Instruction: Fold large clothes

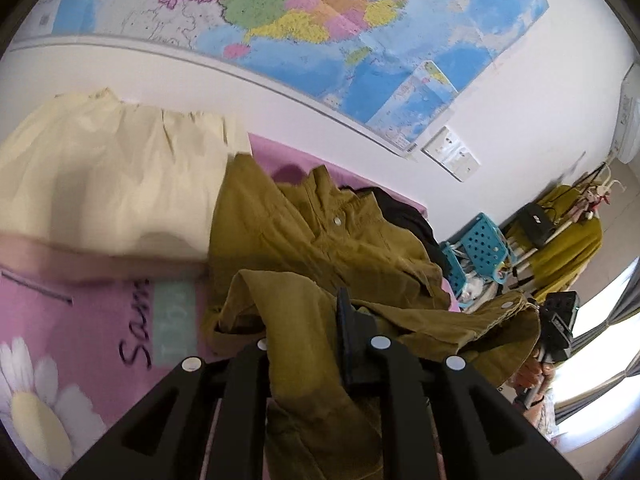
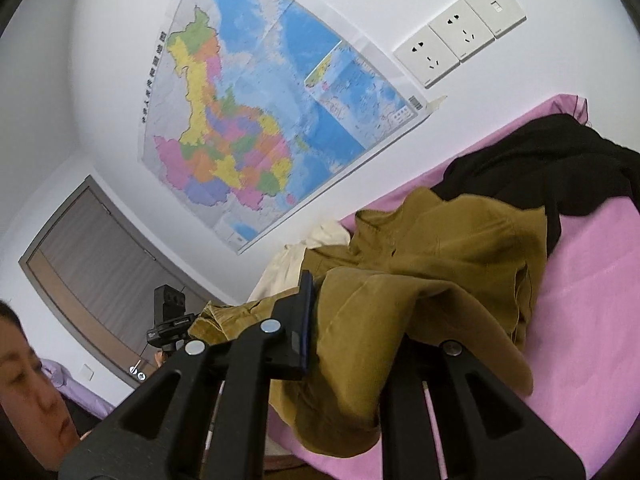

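Jacket: my olive corduroy jacket (image 1: 320,240) lies crumpled on the pink bed sheet (image 1: 80,320), toward its wall edge, beside a cream garment (image 1: 100,168) and a black garment (image 2: 540,160).
Left gripper (image 1: 320,344): pinched closed on jacket cloth, lifting it.
Right gripper (image 2: 360,320): cloth drapes over my fingers; I judge them clamped on it.
Done: no neat fold visible.
Left: spread flat, fold sleeves and body.

An olive-brown corduroy jacket (image 1: 320,240) with pale snap buttons is lying crumpled on the pink bed (image 2: 592,280), one part of it hanging lifted above the bed.
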The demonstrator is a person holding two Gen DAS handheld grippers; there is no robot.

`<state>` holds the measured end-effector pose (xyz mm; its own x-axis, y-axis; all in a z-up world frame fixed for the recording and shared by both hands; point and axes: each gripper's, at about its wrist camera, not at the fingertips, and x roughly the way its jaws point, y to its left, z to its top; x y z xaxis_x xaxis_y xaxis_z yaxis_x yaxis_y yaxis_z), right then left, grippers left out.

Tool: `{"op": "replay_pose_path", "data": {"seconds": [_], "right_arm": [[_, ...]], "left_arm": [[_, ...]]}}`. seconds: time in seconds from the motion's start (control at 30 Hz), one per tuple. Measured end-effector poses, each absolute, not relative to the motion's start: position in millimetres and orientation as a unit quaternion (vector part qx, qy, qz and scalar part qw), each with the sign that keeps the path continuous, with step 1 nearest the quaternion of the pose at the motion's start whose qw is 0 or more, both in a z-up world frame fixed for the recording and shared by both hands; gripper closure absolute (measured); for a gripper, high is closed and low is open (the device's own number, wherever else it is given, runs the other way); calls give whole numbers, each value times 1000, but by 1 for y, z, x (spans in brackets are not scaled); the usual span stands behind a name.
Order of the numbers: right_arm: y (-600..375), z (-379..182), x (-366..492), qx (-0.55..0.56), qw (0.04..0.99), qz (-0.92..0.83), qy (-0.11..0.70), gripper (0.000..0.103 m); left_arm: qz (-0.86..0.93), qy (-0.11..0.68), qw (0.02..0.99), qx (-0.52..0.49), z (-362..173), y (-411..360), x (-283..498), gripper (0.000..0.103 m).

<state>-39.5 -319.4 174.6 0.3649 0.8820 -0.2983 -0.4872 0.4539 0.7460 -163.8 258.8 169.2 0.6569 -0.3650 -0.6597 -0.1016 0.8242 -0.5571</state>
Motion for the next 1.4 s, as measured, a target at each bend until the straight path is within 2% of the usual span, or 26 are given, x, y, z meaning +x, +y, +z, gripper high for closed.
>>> {"op": "replay_pose_path", "data": {"seconds": [0.57, 0.97, 1.4], "right_arm": [[-305, 158, 51, 299, 785, 397, 370, 91], [-288, 131, 111, 308, 782, 368, 398, 91], [-264, 74, 173, 300, 775, 301, 467, 91]], "left_arm": [[-30, 432, 874, -219, 163, 259, -62, 90], [-2, 467, 858, -213, 133, 269, 5, 90], [17, 497, 833, -243, 93, 282, 49, 88]]}}
